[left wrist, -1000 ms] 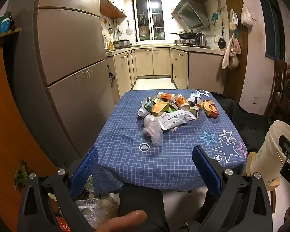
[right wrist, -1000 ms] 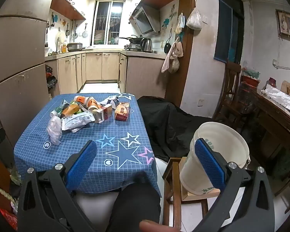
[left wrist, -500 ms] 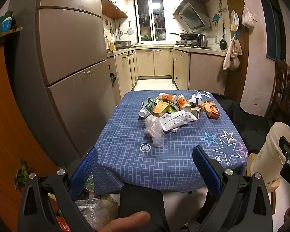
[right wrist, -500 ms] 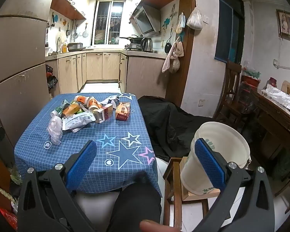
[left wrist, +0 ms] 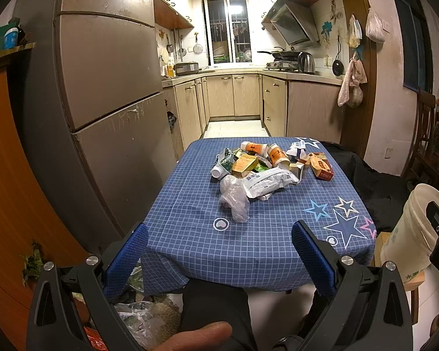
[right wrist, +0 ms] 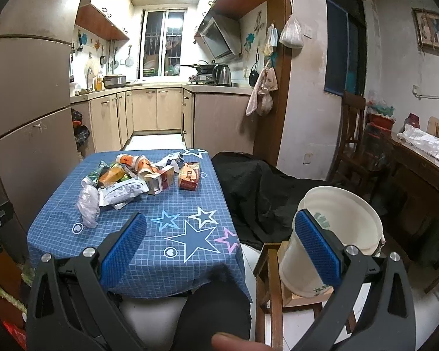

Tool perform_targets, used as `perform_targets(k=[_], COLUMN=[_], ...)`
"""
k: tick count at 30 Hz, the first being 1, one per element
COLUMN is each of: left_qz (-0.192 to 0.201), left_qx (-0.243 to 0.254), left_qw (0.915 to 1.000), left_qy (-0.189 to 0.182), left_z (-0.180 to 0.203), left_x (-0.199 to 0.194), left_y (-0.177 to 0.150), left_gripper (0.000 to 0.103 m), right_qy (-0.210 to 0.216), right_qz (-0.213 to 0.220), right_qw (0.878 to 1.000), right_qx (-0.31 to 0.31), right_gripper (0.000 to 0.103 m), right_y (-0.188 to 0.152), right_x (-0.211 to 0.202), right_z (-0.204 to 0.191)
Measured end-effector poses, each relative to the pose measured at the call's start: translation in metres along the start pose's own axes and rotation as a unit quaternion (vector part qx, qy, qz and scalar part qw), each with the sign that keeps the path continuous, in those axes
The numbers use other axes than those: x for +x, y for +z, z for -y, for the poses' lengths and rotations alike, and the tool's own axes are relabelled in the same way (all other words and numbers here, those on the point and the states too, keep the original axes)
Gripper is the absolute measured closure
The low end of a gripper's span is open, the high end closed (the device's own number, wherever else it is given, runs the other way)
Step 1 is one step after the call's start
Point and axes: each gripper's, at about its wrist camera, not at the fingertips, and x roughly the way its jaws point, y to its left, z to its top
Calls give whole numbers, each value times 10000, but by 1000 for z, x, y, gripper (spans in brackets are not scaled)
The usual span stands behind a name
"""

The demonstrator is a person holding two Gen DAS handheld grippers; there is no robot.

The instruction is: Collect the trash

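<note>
A pile of trash lies at the far middle of a table with a blue checked cloth: cartons, orange cups, a white wrapper and a crumpled clear plastic bag. The pile also shows in the right wrist view. A white bucket stands on a wooden stool right of the table. My left gripper is open and empty, held before the table's near edge. My right gripper is open and empty, between table and bucket.
A tall fridge stands left of the table. A black-covered seat lies right of the table behind the bucket. Bags of rubbish sit on the floor at lower left. Kitchen cabinets line the back.
Both views have shifted only slightly; the table and pile sit a touch lower and nearer in the left wrist view. Both grippers stay open.
</note>
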Motion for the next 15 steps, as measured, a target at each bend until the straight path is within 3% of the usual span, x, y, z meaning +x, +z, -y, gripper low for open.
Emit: perform_targets(k=[15], left_qz=[17], left_qx=[35], left_qw=[10000], left_qy=[-7], left_z=[0], left_x=[0], left_y=[-1], left_gripper=[5], right_qy=[53], right_qz=[-48], right_qw=[10000], right_qx=[1], right_gripper=[5], right_y=[-4], right_x=[1], right_z=[-2])
